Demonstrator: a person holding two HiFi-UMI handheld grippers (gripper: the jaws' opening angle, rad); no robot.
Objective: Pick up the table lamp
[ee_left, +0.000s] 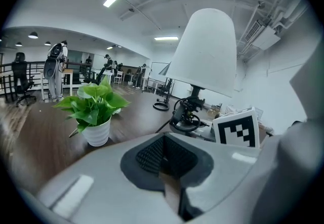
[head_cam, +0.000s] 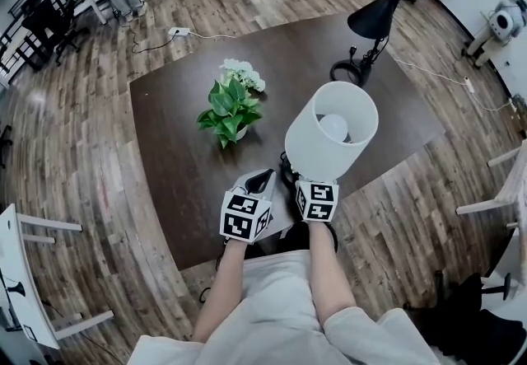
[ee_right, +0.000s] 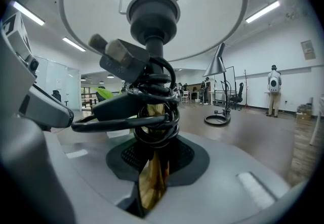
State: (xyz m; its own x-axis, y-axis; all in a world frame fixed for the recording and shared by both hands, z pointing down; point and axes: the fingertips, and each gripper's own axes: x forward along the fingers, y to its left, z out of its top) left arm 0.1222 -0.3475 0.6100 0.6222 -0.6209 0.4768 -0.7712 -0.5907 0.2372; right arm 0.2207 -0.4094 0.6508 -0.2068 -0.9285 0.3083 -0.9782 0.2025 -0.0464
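Note:
The table lamp has a white drum shade [head_cam: 332, 131] with the bulb showing inside. My right gripper [head_cam: 311, 184] is shut on its brass stem [ee_right: 151, 182], just below a coil of black cord [ee_right: 152, 117] wound round the stem. The shade [ee_right: 212, 10] fills the top of the right gripper view. Its base is hidden. My left gripper [head_cam: 260, 183] sits just left of the lamp near the table's front edge, jaws shut with nothing between them [ee_left: 169, 167]. In the left gripper view the lamp [ee_left: 205, 51] stands upright to the right.
On the dark table [head_cam: 181, 157] a green potted plant [head_cam: 230, 112] stands left of the lamp, with white flowers [head_cam: 244, 73] behind it. A black desk lamp [head_cam: 380, 13] stands at the far right corner. White furniture [head_cam: 25, 273] flanks the table on the wooden floor.

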